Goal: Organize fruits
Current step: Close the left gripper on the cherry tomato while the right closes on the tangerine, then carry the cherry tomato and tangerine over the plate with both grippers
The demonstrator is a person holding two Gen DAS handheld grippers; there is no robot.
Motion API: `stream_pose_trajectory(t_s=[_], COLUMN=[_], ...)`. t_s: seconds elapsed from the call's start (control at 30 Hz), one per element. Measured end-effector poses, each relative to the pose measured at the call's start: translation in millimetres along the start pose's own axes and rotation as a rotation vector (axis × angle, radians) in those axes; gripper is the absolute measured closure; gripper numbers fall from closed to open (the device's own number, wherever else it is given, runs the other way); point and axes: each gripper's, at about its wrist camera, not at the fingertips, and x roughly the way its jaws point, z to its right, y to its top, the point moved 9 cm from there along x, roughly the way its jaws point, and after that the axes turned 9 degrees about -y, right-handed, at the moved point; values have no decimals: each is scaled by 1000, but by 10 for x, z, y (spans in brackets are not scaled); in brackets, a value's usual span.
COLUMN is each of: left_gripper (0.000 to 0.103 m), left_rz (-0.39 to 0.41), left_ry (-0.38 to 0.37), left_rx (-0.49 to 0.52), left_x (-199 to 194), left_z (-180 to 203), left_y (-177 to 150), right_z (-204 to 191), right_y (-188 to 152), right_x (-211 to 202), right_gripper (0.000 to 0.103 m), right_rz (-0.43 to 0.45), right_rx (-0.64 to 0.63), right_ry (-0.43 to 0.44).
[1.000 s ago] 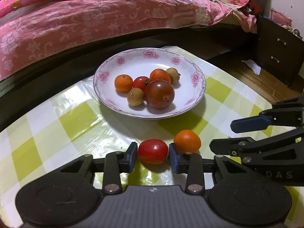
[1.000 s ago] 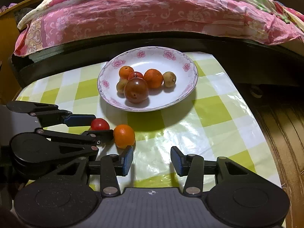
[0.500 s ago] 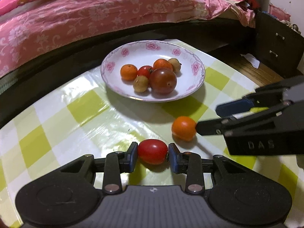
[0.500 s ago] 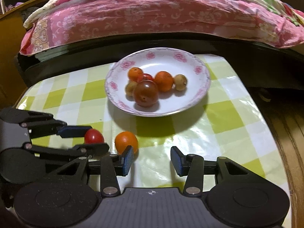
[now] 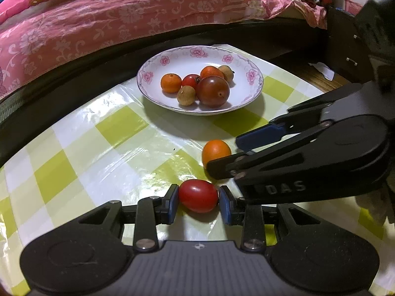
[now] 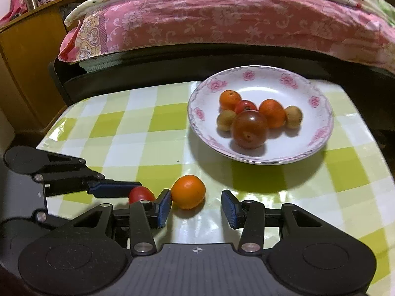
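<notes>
A small red tomato (image 5: 198, 195) lies on the checked tablecloth between the blue pads of my left gripper (image 5: 196, 198), which is shut on it. An orange fruit (image 6: 188, 194) rests on the cloth just ahead of it. My right gripper (image 6: 196, 207) stands open, with the orange close to its left pad (image 6: 164, 208) and a wide gap to the other pad. In the left wrist view the right gripper's fingers (image 5: 261, 133) reach in from the right and partly cover the orange fruit (image 5: 216, 149). The flowered plate (image 5: 148, 74) beyond holds several fruits.
A bed with a pink floral cover (image 5: 123, 17) runs along the far side, with its dark frame just behind the plate. The table edge (image 6: 385, 162) drops off to the right of the plate. A wooden cabinet (image 6: 27, 69) stands to the left.
My right gripper has swung left and forward so that the orange fruit now sits at its fingertips. The left gripper has drawn back from the orange, still holding the tomato.
</notes>
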Motion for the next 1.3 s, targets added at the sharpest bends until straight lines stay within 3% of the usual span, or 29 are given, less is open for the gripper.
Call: stream_pose_trajectory(t_s=[0.5,0.8,1.07,1.3], left_gripper=[60,61,61,59], left_rz=[1,1,-13,-15], left_ry=[-7,-9,14,49], left_rx=[-12,-35,-1,26], left_x=[5,8,6,24], left_z=[-5,-13,36,65], left_y=[-24,-7,-42,-45], right_z=[-134,-3,251,250], right_y=[139,43,-390,-497], right_x=[176,59,-295,-298], right_gripper=[75,76,76,74], right_rz=[7,-35,-135,-98], right_rx=[18,-5,-67,-60], right_ry=[24,-73,-194,-227])
